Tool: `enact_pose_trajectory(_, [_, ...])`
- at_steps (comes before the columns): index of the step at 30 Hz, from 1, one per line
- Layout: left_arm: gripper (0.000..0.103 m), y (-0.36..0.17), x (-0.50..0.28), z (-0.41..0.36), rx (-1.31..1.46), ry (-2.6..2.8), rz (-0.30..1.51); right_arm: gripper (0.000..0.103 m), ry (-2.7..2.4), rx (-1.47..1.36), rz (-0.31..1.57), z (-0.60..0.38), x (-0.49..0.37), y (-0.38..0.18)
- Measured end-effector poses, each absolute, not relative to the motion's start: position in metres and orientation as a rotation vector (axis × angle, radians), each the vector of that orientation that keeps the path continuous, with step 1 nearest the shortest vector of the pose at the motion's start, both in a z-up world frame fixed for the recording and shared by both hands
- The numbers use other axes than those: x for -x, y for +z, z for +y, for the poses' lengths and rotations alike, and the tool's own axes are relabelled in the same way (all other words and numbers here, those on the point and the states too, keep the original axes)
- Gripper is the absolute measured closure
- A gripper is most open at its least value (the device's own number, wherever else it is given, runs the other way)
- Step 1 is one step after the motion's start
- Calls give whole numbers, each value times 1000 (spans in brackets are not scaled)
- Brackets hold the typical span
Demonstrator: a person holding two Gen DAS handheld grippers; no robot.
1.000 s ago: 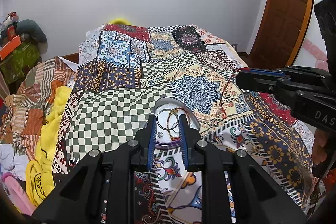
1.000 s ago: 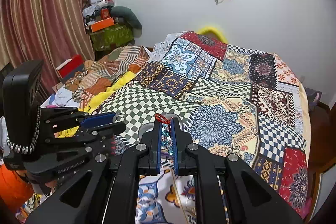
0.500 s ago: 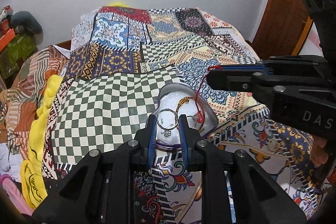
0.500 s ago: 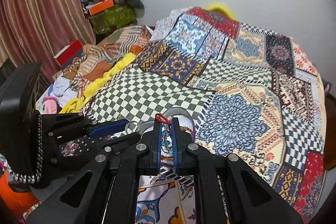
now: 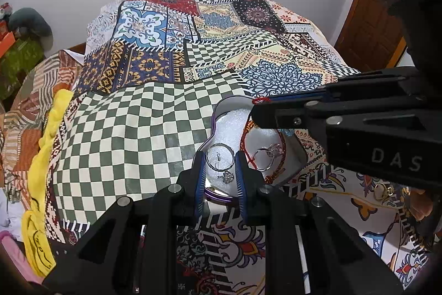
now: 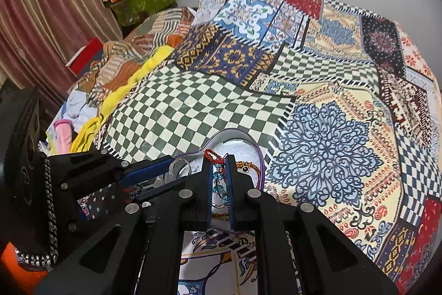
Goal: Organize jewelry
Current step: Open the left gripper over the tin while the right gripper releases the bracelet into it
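A heart-shaped jewelry box (image 5: 234, 126) with white foam lining lies open on the patchwork bedspread; it also shows in the right wrist view (image 6: 243, 145). My left gripper (image 5: 220, 161) is shut on a silver ring with a dangling charm (image 5: 220, 159), held over the box. My right gripper (image 6: 219, 159) is shut on a red cord bracelet with blue beads (image 6: 218, 176), hanging into the box; in the left wrist view the right gripper (image 5: 255, 101) holds the red cord (image 5: 246, 140) over it. Another silver ring (image 5: 266, 156) lies in the box.
The patchwork bedspread (image 6: 326, 129) covers the bed. A gold piece (image 5: 382, 191) lies on it at the right. Yellow cloth and clothes (image 5: 47, 145) are piled along the left edge. A wooden door (image 5: 370, 29) stands at the right.
Both grippers have moved forward and down over the heart-shaped box. The red bracelet now hangs into the box, and the ring sits lower over the foam.
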State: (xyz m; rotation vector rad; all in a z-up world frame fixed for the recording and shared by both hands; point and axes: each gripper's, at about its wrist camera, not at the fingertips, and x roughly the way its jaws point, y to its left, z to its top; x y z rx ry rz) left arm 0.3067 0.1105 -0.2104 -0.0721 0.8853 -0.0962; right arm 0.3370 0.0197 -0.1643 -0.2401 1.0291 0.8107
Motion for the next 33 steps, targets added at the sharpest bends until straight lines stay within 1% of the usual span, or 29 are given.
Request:
enact_pose_trajectory(15, [83,-215,-309,108,66,-98,903,95,818,276,1057,25,-338,-171])
enact_pose_trajectory(28, [83,-199,-293,109,66,-89,884,94,782,341,983,16,-319,-152])
enact_pose_trajectory(29, [83,-196,-290,110,68,-85,881,93,779,342,977,15,-317,-150])
enact_pose_trajectory(31, [83,-191,-285,111,71,-80,874,86,770,345,960,11,-311,-145])
enact_pose_trajectory(33, [83,-186,-280,111,70,-74,869,72,758,349,935,7,-305,-139])
